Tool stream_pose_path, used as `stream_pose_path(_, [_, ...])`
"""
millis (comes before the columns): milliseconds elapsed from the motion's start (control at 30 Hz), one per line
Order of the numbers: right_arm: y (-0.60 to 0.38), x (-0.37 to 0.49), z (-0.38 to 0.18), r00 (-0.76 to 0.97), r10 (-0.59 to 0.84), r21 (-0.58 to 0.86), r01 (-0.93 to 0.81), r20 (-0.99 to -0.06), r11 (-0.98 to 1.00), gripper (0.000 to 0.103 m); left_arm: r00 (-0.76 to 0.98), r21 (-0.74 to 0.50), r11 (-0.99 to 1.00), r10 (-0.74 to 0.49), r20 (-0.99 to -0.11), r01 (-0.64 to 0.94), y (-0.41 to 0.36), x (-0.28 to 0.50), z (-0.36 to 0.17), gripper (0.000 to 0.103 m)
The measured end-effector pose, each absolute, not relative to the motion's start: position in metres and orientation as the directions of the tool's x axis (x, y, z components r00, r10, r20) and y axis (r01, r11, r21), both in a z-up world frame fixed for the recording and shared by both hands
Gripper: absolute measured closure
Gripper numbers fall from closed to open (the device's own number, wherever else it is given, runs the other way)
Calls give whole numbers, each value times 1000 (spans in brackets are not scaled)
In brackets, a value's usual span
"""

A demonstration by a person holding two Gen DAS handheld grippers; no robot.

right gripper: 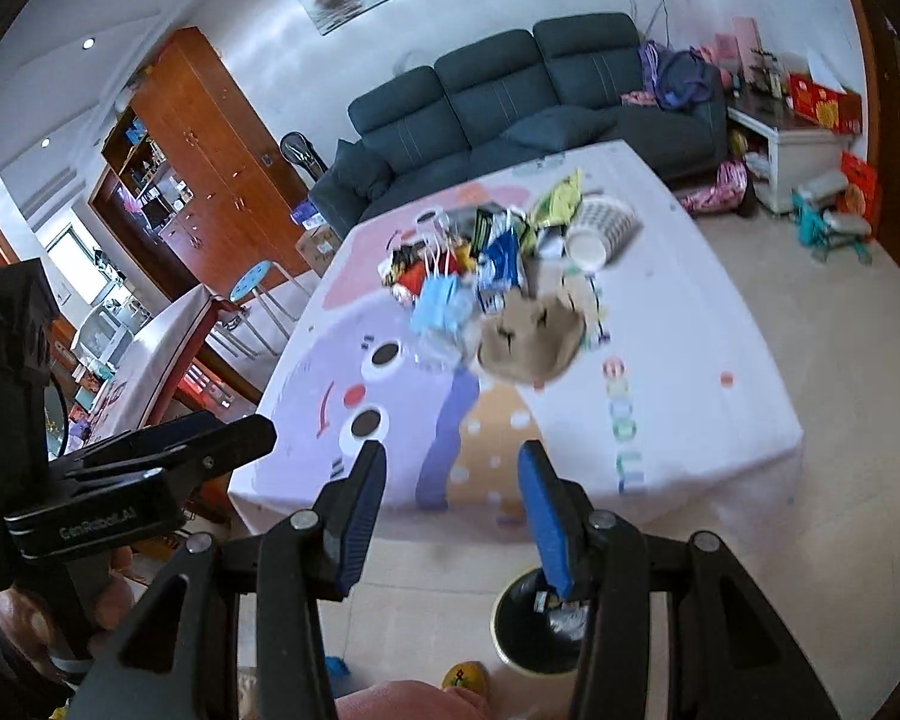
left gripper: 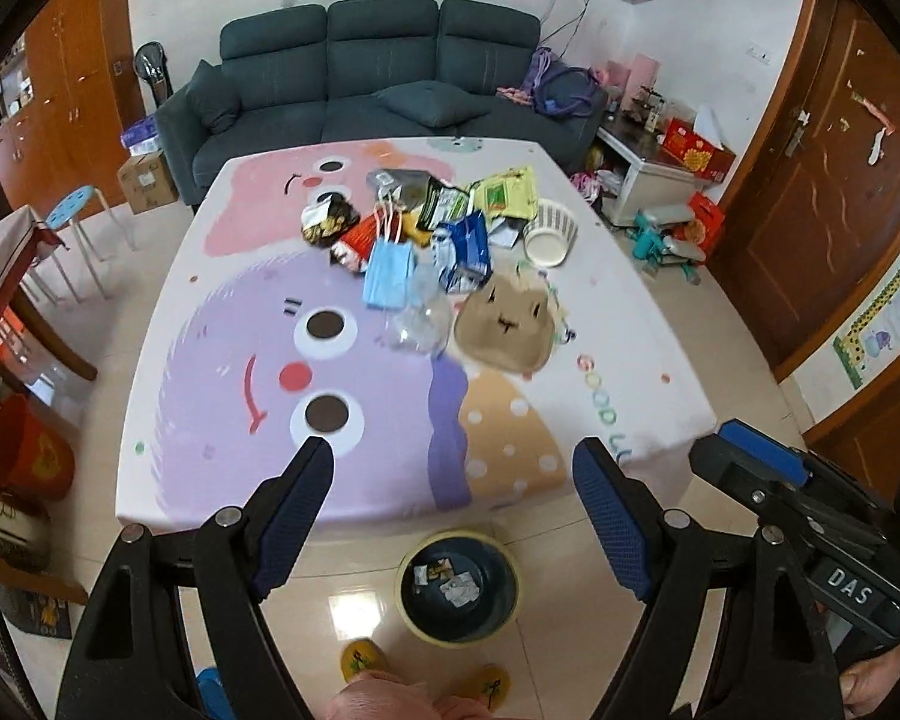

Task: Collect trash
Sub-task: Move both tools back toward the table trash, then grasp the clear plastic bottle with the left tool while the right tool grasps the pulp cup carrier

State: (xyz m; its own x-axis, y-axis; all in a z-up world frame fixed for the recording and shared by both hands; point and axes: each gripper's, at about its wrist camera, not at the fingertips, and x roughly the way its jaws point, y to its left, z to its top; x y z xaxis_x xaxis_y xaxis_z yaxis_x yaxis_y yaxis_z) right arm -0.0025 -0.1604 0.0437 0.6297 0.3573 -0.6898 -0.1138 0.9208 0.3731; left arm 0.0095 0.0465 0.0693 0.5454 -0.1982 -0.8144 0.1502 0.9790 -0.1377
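A heap of trash lies mid-table: snack wrappers, a blue face mask, a clear plastic bag, a tan animal-face pouch and a tipped white perforated basket. A dark bin with a few scraps stands on the floor below the table's near edge. My left gripper hangs open and empty, high above the near edge. My right gripper is likewise open and empty. Each shows at the side of the other's view.
The table wears a pastel cartoon cloth. Behind it stands a dark sofa. A blue stool, a second table, a red bucket and wooden cabinets are at left; toys and boxes at right. Yellow slippers are by the bin.
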Motion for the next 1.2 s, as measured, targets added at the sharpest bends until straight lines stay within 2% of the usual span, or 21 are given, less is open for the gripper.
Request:
stream_pose_path(367, [-149,71,34,616,262,323,-13,-743,946,56,502,-177,958,-269,-822,225,63,98,51,22])
stream_pose_path(567, [-139,117,6,569,198,304,97,-798,948,54,412,-197,952,-280,-867,233,81,169,7,22])
stream_pose_path(633, [-136,134,-6,550,173,296,143,-817,944,43,367,-207,944,-294,-882,258,84,191,-13,22])
stream_pose_path(767, [-134,162,-32,511,134,288,236,-849,928,42,299,-205,934,-292,-909,291,84,222,-46,23])
stream_pose_path(1000, [-132,201,-67,427,92,264,364,-900,893,41,195,-293,902,-365,-910,318,79,257,-80,24])
stream_pose_path(1067, [-129,209,-75,404,74,242,384,-912,891,40,173,-307,890,-379,-909,336,74,262,-87,30])
stream_pose_path(1200, [-126,215,-86,370,56,217,410,-927,886,39,115,-341,865,-406,-907,369,63,268,-98,52])
